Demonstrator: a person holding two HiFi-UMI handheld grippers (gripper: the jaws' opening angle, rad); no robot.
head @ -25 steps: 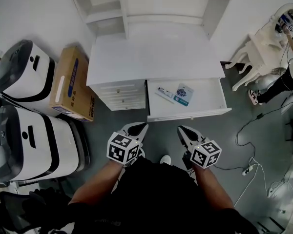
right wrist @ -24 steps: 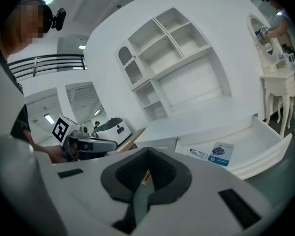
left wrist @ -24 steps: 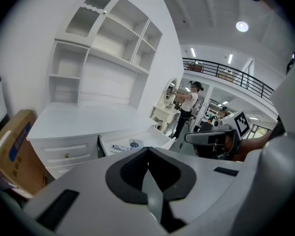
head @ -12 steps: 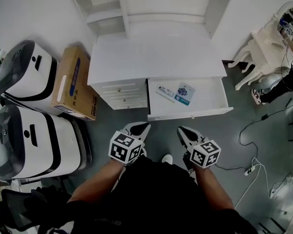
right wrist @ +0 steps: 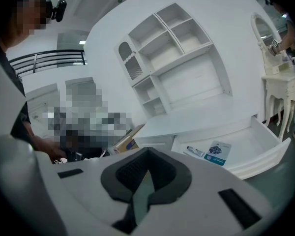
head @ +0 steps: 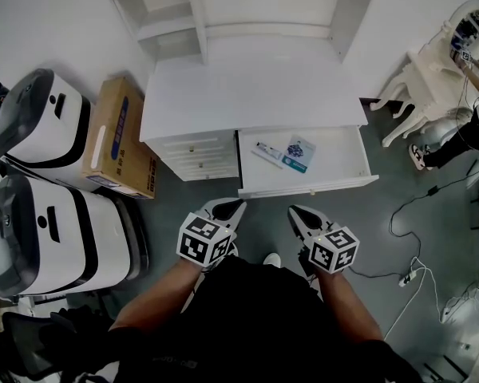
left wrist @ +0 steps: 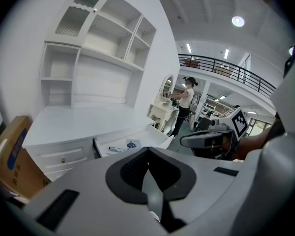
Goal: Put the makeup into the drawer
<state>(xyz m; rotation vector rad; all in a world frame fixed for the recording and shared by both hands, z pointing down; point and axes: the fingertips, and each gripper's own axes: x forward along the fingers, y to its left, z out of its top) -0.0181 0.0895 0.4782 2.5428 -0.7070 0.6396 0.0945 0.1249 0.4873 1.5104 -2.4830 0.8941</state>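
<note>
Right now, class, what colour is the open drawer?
The drawer is white, inside and out; the head view shows it best.

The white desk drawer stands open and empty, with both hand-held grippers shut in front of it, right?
Not empty: the head view shows a small white tube and a flat blue-and-white packet in the open white desk drawer. The left hand-held gripper and the right hand-held gripper are shut in front of it.

Print on packet and tube — too small to read.
</note>
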